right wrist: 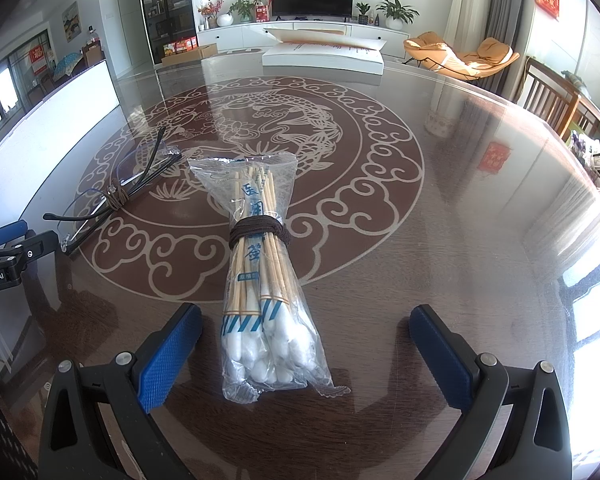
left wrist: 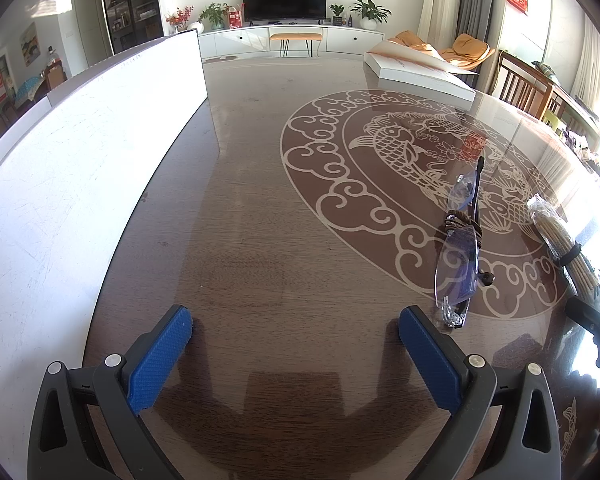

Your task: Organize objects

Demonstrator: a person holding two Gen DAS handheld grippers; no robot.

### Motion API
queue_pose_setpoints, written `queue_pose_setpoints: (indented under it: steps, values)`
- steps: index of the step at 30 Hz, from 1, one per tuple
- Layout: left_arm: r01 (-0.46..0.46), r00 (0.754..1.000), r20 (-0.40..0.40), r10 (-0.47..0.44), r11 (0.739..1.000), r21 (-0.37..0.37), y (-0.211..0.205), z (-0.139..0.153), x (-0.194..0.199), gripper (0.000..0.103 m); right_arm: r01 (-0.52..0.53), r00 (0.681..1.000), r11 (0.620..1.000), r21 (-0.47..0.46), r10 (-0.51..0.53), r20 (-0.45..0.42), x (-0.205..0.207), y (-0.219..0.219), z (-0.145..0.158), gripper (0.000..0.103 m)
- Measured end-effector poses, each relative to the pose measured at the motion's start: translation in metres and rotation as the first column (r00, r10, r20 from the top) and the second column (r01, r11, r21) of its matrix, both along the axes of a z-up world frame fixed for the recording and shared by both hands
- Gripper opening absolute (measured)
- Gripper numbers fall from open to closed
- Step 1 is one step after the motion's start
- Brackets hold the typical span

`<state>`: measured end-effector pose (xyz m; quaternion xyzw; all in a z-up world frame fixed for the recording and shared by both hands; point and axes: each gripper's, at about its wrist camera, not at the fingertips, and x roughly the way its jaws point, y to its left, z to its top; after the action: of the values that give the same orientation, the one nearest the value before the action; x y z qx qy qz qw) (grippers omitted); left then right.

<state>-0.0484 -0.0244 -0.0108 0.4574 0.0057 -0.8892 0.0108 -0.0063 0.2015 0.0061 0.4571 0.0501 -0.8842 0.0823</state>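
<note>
A clear bag of cotton swabs (right wrist: 264, 280), tied with a brown cord, lies on the glass-topped table right in front of my open right gripper (right wrist: 306, 340), its swab end between the blue pads. Folded rimless glasses (right wrist: 120, 196) bound with brown cord lie to its left. In the left wrist view the glasses (left wrist: 460, 252) lie just ahead and right of my open, empty left gripper (left wrist: 296, 340). The swab bag (left wrist: 564, 240) shows at the right edge there.
A white board (left wrist: 92, 152) stands along the table's left side. A white flat box (right wrist: 322, 58) lies at the table's far edge. The left gripper's body (right wrist: 8, 256) shows at the left in the right wrist view. Wooden chairs (right wrist: 552, 96) stand to the right.
</note>
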Motion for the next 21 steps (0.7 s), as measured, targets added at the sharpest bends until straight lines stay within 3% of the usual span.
queue_pose_setpoints:
  steps: [13, 15, 18, 21]
  values:
    - [0.001, 1.0, 0.0, -0.001, 1.0, 0.0, 0.0, 0.0, 0.0, 0.103, -0.008, 1.0, 1.0, -0.015, 0.008, -0.003, 0.001, -0.001, 0.001, 0.103]
    - [0.067, 0.997, 0.025, -0.067, 0.998, 0.002, 0.001, 0.0, -0.001, 0.103, -0.009, 1.0, 1.0, -0.013, 0.009, -0.003, 0.001, -0.002, 0.001, 0.103]
    - [0.145, 0.987, 0.066, -0.15, 0.987, 0.063, -0.006, 0.005, 0.011, 0.103, -0.01, 1.0, 1.0, -0.017, 0.01, -0.004, 0.001, -0.001, 0.0, 0.103]
    - [0.102, 0.991, 0.076, -0.114, 0.984, 0.146, -0.017, 0.014, 0.028, 0.103, -0.011, 1.0, 1.0, -0.029, 0.011, -0.007, 0.001, -0.001, 0.001, 0.103]
